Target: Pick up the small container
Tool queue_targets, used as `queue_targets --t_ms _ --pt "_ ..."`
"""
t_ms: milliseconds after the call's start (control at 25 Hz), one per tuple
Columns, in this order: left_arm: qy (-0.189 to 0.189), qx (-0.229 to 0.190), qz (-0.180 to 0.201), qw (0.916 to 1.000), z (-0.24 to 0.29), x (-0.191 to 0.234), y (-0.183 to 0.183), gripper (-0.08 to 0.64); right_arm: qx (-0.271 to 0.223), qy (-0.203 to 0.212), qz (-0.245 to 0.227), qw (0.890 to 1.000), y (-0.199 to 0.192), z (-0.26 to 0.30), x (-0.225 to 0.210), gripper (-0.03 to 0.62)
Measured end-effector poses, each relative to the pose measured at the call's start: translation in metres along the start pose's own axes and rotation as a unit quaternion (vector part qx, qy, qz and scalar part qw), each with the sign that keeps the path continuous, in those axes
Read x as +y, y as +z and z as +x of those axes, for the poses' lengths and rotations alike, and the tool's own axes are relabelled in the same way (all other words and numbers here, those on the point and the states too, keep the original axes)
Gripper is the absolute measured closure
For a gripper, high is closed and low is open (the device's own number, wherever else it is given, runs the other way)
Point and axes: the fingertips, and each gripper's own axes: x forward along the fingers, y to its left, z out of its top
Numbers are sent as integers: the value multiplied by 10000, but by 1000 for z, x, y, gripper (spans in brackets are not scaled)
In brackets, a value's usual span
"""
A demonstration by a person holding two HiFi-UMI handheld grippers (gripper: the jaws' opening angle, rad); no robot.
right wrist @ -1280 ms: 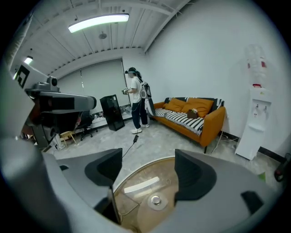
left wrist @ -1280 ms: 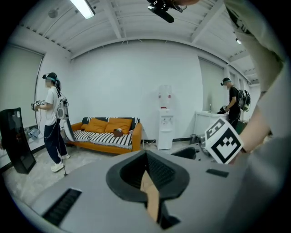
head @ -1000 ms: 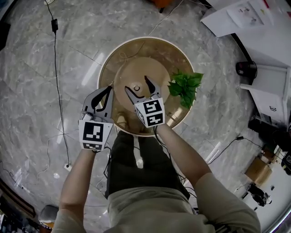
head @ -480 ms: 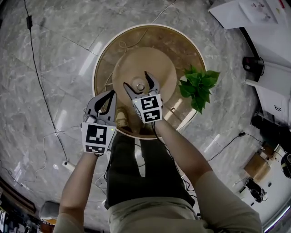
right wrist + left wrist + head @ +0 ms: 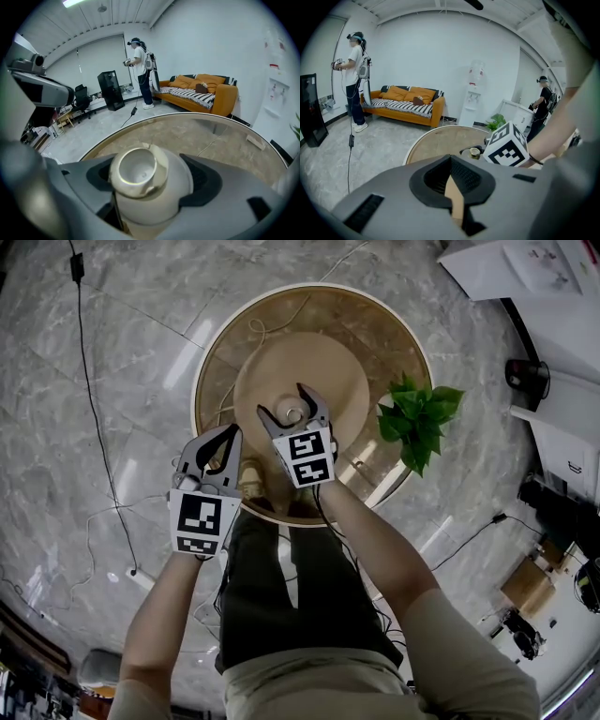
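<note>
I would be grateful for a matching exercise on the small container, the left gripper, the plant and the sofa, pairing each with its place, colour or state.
Things:
1. small container
2. left gripper
3. plant
4. sofa

Descriptions:
A. orange, by the far wall
B. jaws together, nothing held
C. between the open jaws of the right gripper
D. green, beside the rim of the round table

Pairs: 1-C, 2-B, 3-D, 4-A
</note>
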Motion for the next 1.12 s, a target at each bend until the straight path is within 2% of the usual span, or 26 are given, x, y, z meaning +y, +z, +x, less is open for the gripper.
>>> queue_targets --t_ms 200,400,640,800,1120 --pt "29 -23 -28 10000 -13 -4 14 554 131 66 -42 9999 4 -14 1 258" --pt "106 -179 -77 9998 -41 -7 53 554 -57 15 57 10000 52 -60 2 256" --pt "192 -506 -15 9985 -90 -17 120 554 -255 -20 133 9996 121 -154 7 256" --pt "168 -731 166 9970 -123 -30 172 554 -385 -45 117 9992 165 -225 8 256" --pt "17 -961 465 9943 -196 -82 241 554 -440 3 30 9990 214 -359 18 256"
